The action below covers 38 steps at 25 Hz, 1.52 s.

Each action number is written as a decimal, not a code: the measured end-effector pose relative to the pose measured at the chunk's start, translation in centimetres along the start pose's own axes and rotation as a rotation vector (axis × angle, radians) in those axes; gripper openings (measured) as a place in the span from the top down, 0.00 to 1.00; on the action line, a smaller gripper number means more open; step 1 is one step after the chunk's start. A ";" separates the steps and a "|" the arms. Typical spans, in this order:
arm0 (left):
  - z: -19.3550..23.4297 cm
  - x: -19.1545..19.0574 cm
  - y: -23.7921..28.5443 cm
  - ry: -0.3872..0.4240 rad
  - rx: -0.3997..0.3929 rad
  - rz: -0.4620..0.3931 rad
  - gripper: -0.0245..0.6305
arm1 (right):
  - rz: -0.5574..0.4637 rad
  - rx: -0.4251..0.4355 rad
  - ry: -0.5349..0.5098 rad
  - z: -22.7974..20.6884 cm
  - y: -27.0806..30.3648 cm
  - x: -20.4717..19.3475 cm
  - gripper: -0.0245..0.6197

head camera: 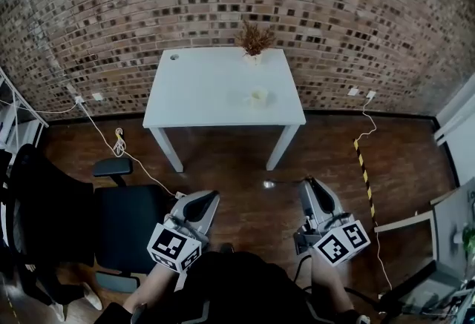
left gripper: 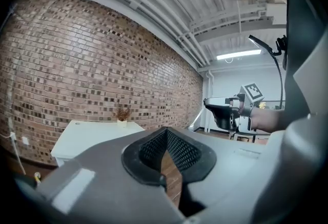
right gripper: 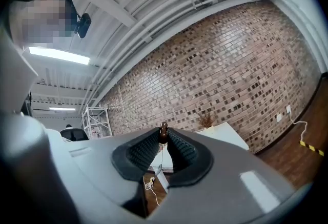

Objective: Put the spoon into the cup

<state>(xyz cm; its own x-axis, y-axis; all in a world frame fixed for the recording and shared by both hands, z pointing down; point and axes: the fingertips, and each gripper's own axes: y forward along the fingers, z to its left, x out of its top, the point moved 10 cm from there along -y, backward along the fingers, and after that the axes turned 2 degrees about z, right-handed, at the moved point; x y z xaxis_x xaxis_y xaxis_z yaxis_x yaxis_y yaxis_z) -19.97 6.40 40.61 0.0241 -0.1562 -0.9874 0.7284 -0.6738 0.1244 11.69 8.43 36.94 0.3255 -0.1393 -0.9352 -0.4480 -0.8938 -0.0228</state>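
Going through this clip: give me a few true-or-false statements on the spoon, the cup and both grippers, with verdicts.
1. The right gripper grips the spoon. True.
2. The spoon sits in the cup. False: the cup stands on the white table, and the spoon is held over the floor, apart from it.
3. The left gripper carries the cup. False: its jaws are together with nothing between them.
4. A dried plant stands near the table's far edge. True.
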 end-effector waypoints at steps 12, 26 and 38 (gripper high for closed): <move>5.7 1.2 5.8 -0.036 -0.016 0.027 0.97 | 0.041 -0.021 0.010 -3.2 6.9 1.4 0.88; 10.7 4.4 16.5 -0.006 0.060 0.035 0.97 | 0.053 0.074 0.014 -12.2 16.6 5.0 0.88; 12.5 5.8 25.4 -0.001 0.119 0.041 0.97 | 0.075 0.142 0.024 -19.6 22.3 7.4 0.88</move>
<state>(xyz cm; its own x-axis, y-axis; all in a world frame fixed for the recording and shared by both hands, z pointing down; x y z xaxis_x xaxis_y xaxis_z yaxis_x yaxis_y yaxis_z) -9.88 -20.62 39.28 0.0514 -0.1860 -0.9812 0.6406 -0.7476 0.1753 20.49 -20.90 36.42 0.3054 -0.2149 -0.9277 -0.5844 -0.8115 -0.0044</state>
